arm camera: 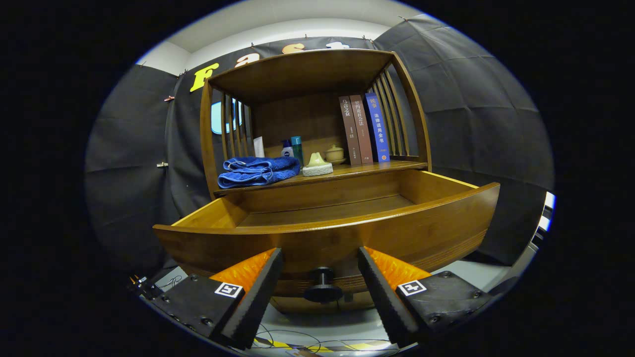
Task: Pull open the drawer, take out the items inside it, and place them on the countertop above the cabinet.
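My fingers (321, 270) sit apart, flanking the drawer knob (323, 286) without touching it. The drawer (327, 238) stands pulled out; its front wall hides part of the floor inside. Beyond, a blue towel (258, 171) lies on the counter (367, 170).

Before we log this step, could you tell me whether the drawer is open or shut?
Open. The drawer stands pulled out below the countertop, its inside exposed; the gripper fingers are spread either side of the knob, not touching it.
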Tool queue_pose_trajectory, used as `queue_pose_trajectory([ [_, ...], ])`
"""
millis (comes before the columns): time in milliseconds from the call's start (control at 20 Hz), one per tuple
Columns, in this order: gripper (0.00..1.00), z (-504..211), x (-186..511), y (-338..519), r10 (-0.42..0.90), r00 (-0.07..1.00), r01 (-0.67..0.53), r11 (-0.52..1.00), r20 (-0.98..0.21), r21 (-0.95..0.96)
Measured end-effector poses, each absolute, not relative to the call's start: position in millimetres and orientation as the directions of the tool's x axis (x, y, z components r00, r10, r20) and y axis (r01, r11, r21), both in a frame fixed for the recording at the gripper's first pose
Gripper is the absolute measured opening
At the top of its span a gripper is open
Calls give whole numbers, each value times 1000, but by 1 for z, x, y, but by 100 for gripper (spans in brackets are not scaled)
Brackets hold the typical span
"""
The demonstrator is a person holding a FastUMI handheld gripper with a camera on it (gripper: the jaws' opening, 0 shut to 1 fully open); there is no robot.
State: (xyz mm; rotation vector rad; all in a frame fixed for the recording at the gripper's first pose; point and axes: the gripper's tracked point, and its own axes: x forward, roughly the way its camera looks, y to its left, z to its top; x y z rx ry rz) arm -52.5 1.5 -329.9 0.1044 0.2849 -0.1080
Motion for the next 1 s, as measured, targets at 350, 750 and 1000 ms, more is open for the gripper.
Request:
queue_pose_trajectory([
  [350,99,-331,-19,-2,-90,952,120,989,-293,84],
  [750,98,-331,53,-9,-88,950,126,986,-300,108],
  [1000,98,-339,89,-14,-88,949,127,986,-304,110],
])
